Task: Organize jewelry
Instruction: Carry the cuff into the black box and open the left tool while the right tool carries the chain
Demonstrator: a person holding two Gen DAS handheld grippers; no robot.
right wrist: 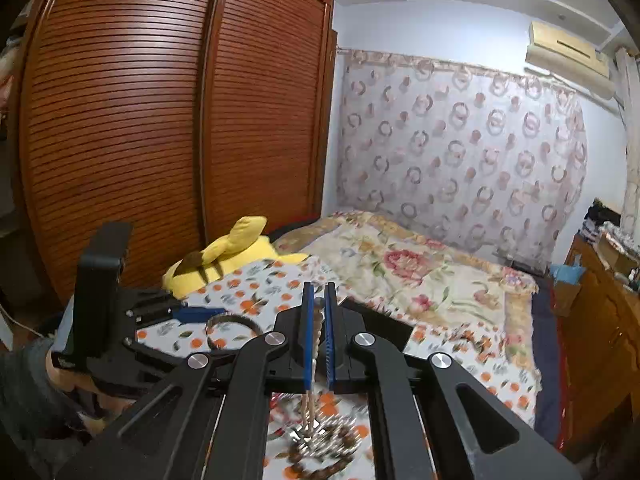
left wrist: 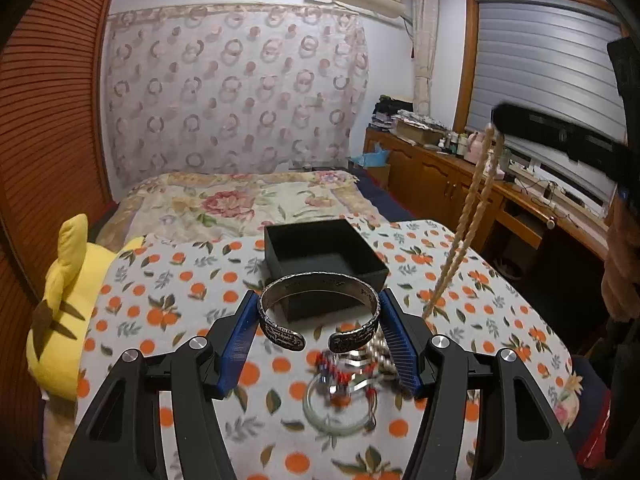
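Note:
My left gripper [left wrist: 318, 300] is shut on an engraved silver cuff bracelet [left wrist: 320, 308] and holds it just in front of an open black box [left wrist: 324, 260] on the orange-print cloth. My right gripper [right wrist: 319, 292] is shut on a pale beaded necklace [right wrist: 316, 340], which hangs down from it; in the left wrist view the necklace [left wrist: 460, 232] dangles to the right of the box. Below the cuff lie a clear glass bangle [left wrist: 336, 412], a red beaded piece [left wrist: 340, 364] and a silver link chain [left wrist: 380, 354]. More jewelry [right wrist: 324, 440] lies blurred under the right gripper.
The cloth [left wrist: 192, 312] covers a low surface at the foot of a floral bed [left wrist: 240, 200]. A yellow plush toy [left wrist: 68, 304] lies at the left. A wooden wardrobe [right wrist: 160, 120] stands left, and a wooden cabinet [left wrist: 460, 176] with clutter stands right under the window.

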